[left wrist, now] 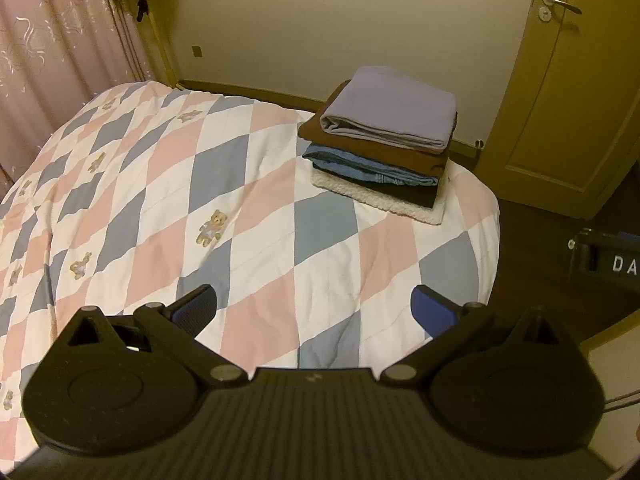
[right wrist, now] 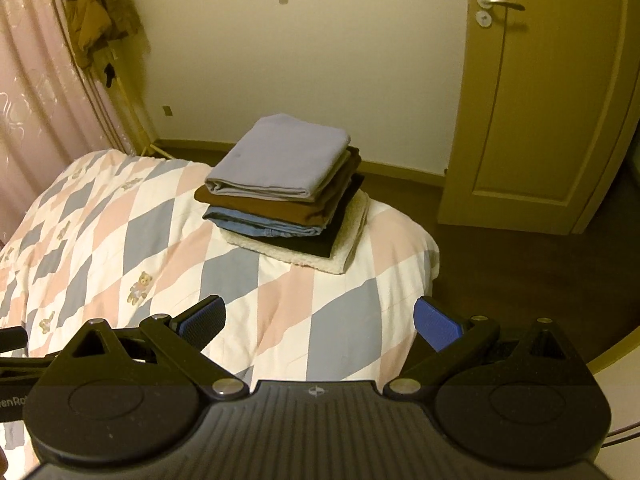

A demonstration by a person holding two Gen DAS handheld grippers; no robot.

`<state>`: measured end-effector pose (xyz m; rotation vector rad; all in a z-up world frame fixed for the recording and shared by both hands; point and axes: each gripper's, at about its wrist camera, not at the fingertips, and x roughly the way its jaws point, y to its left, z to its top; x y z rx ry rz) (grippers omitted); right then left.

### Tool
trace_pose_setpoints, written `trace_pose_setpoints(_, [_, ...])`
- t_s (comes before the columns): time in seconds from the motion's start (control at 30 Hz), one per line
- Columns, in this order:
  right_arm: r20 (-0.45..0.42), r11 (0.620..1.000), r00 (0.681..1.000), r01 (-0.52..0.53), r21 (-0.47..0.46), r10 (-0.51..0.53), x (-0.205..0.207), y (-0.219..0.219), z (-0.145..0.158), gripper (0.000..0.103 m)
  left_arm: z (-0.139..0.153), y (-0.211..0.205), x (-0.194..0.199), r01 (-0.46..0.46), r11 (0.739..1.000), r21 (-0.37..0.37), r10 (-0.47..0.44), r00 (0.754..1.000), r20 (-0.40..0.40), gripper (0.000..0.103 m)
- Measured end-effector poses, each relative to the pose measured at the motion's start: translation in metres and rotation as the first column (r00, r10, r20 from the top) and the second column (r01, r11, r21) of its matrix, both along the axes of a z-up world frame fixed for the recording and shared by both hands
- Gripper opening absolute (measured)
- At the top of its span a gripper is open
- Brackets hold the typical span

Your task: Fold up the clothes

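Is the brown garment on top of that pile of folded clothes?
No, the lavender garment lies on top, with the brown garment directly beneath it.

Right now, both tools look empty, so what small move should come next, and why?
Probably pull both back. The left tool and right tool are open over the quilt, and the only clothes in view sit folded in the stack, with nothing loose to fold.

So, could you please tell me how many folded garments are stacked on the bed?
5, stacked near the quilt's far right corner: lavender folded top uppermost, brown garment beneath, blue denim, black garment, cream fleece at the bottom. Thinner pieces may be hidden between.
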<state>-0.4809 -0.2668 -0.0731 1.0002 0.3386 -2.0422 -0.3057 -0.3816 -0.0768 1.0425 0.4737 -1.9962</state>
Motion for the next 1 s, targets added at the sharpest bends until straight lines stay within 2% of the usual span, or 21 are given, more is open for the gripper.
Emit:
trace_pose_setpoints(0.43, [0.011, 0.999, 1.000, -0.022, 0.044, 0.021, 0.006, -0.006, -0.010, 0.103, -0.012, -0.005, 0.011, -0.028, 0.999, 0.027, 0.028, 1.000, 0.011, 0.102])
trace_pose_setpoints(1.0, [0.049, 0.992, 0.995, -0.087, 0.088, 0.083, -0.038, -0.058, -0.035, 0.103, -0.032, -0.055, -0.047, -0.073, 0.996, 0.058, 0.070, 0.996, 0.052, 0.102])
